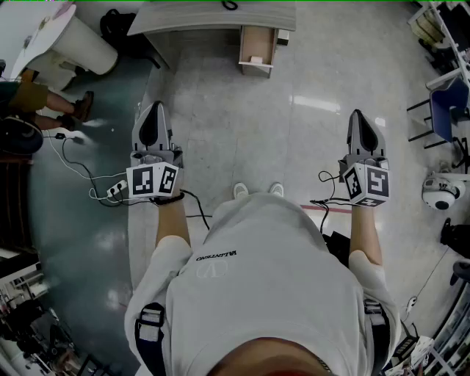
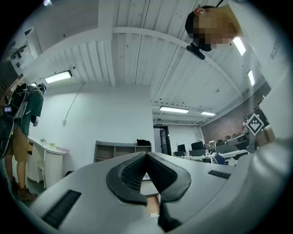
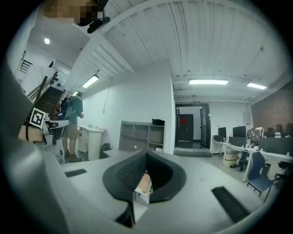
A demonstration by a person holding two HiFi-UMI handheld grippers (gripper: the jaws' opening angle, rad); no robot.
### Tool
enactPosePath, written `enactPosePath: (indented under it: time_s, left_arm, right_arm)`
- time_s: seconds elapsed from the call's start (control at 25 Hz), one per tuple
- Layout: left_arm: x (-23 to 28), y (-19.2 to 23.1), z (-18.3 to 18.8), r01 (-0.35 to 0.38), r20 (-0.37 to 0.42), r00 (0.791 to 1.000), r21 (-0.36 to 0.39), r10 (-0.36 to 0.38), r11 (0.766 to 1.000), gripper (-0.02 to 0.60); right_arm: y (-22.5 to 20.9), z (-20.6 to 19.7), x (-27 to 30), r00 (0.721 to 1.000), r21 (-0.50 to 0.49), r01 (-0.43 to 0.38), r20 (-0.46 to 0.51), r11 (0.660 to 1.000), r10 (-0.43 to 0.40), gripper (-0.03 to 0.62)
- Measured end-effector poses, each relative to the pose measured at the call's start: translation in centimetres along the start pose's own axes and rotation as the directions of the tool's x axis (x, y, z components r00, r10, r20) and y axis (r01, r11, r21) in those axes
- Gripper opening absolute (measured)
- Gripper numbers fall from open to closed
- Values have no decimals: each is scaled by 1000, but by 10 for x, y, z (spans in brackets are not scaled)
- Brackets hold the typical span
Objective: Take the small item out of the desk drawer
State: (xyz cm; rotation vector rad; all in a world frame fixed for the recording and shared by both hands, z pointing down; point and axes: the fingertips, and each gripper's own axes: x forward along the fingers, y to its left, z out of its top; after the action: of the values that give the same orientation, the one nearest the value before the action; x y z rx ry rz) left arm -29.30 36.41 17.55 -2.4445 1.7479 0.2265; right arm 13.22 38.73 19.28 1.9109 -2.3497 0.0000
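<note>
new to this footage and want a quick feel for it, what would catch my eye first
The two tools held out in front of the person stand out first: the left gripper and the right gripper, both over the floor with jaws shut and nothing in them. Straight ahead, at the top of the head view, a wooden drawer sticks out open from a grey desk.
</note>
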Motion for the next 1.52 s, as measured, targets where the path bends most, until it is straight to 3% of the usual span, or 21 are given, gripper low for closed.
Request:
enactPosePath:
  time_s: [0.36,0.84,1.16,1.52]
  left_arm:
    - [0,5,-3,26,-4,1000,-35,-27,999,-2]
    - [-8,19,-40,136,-46,989,-99,-141,986,-2]
    - [-2,23,-50,148,-59,986,-118,-156,982,-2]
    - [25,8,-59,150,-77,984,-118,-160,982,-2]
  right_arm:
    - [9,0,3,1000,21,11,-5,1000,-11,0]
    - [34,1,3,995,-44,98,-21,994,-99,2]
    - [45,2,13,995,-81,89,-33,993,-92,2]
    - [28,-6,42,997,-50,65,-32,997,-66,2]
